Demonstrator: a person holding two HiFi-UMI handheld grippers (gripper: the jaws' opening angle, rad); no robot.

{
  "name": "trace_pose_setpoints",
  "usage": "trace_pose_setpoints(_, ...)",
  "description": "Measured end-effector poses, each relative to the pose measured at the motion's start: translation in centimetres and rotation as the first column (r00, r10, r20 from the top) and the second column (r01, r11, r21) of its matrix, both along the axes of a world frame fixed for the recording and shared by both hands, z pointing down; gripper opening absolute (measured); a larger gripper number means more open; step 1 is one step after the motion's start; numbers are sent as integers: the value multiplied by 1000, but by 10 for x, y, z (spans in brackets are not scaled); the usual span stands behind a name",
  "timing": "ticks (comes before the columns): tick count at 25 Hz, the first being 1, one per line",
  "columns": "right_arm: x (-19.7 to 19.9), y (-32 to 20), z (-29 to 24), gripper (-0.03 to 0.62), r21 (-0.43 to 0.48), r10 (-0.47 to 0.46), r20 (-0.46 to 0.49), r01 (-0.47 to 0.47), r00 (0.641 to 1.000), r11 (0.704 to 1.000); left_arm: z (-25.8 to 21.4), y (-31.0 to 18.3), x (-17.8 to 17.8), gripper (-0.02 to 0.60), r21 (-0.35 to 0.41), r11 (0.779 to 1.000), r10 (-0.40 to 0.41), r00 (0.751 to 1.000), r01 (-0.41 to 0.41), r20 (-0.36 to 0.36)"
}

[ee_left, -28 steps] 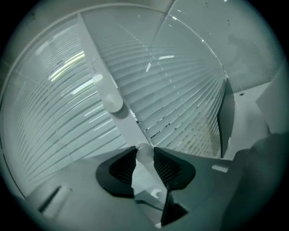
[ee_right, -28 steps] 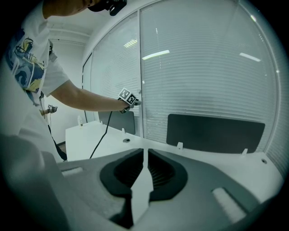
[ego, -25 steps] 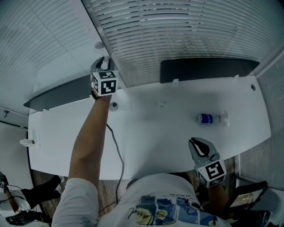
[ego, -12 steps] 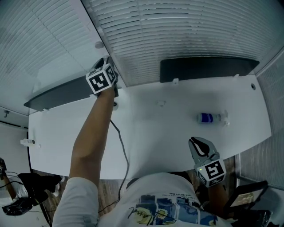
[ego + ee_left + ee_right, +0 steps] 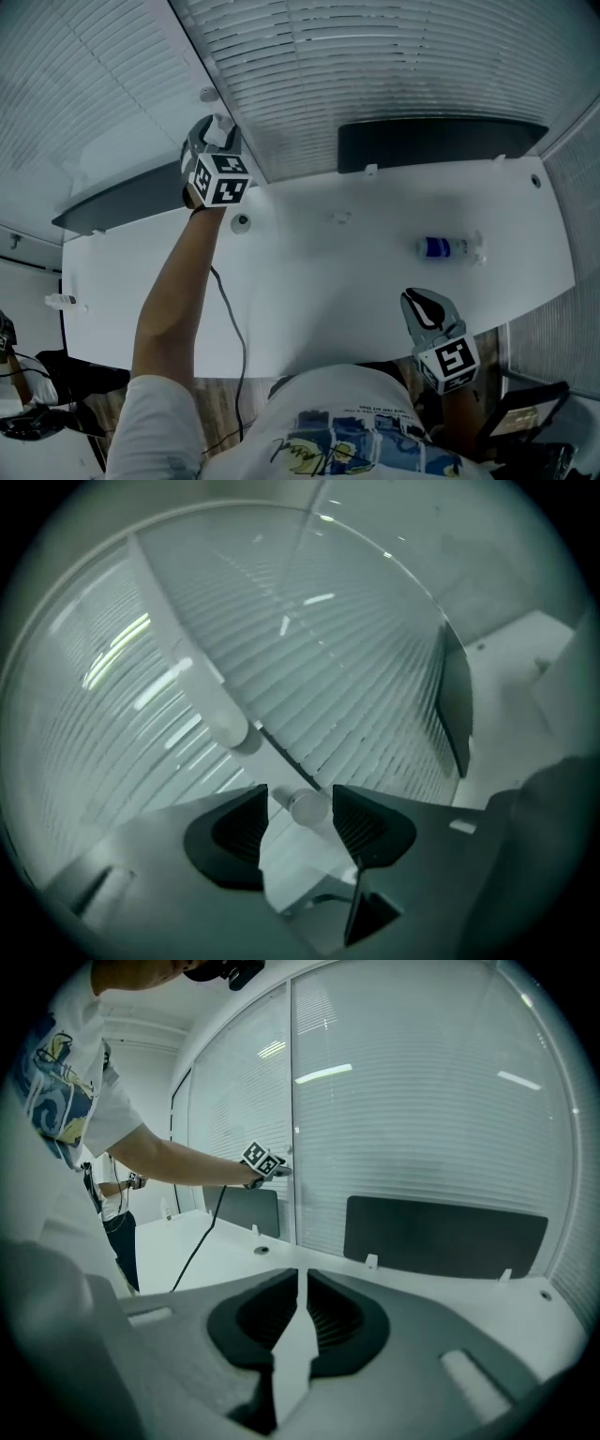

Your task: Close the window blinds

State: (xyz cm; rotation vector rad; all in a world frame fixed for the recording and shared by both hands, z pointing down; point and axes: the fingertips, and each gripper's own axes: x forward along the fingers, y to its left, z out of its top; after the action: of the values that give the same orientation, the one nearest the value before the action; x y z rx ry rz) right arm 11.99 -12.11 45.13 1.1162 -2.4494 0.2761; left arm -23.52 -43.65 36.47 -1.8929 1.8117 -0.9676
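Closest to us, the right gripper (image 5: pixel 300 1279) hangs low over the near edge of the desk (image 5: pixel 328 281). Its jaws are drawn together to a thin slit with nothing between them, and we judge it is parked there to stay out of the way. Farther along the white top a small bottle (image 5: pixel 441 249) lies on its side, well apart from both grippers and no part of this job. A cable (image 5: pixel 225 309) trails under our outstretched left arm.

That arm reaches across the desk to the upright post between two panes, where the left gripper (image 5: pixel 217 129) is raised. Its jaws have just been opening and now stand wide. A small clear knob (image 5: pixel 306 807) sits between them, close to one pad, but they do not clamp it. We take this knob for the slat control, which explains the reach.

Beyond it the blinds (image 5: pixel 356 667) hang fully down behind the dark panel (image 5: pixel 431 145). Dark lines show between some slats, so we judge they may need more turning.
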Motion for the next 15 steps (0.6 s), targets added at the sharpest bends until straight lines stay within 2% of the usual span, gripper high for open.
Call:
trace_pose_setpoints(1, 0, 0, 0, 20, -1, -1, -1, 1, 1000, 1000, 1, 0, 1, 225, -3, 1000, 21, 995, -21, 102)
trace_pose_setpoints(3, 0, 0, 0, 20, -5, -1, -4, 1, 1000, 1000, 6, -1, 3, 224, -19, 998, 65, 955, -62, 290)
trace_pose_setpoints(5, 1, 0, 0, 20, -3, -4, -5, 4, 1000, 1000, 12, -1, 7, 224, -40, 994, 107, 889, -99, 445)
trace_pose_setpoints(7, 2, 1, 2, 20, -3, -3, -4, 3, 1000, 1000, 19, -2, 8, 224, -69, 991, 137, 820, -119, 556)
trace_pose_setpoints(9, 3, 1, 3, 20, -4, -1, -6, 1, 1000, 1000, 23, -4, 8, 222, -90, 988, 156, 757, -129, 634)
trace_pose_setpoints(11, 3, 0, 2, 20, -3, 0, -10, 0, 1000, 1000, 27, -6, 10, 221, -108, 984, 175, 708, -139, 684)
trace_pose_setpoints(13, 4, 0, 2, 20, -3, -1, -11, 1, 1000, 1000, 30, -5, 12, 206, -131, 981, 196, 679, -147, 708)
trace_pose_setpoints(15, 4, 0, 2, 20, -1, -1, -11, 1, 1000, 1000, 32, -6, 13, 177, -143, 979, 206, 670, -148, 713)
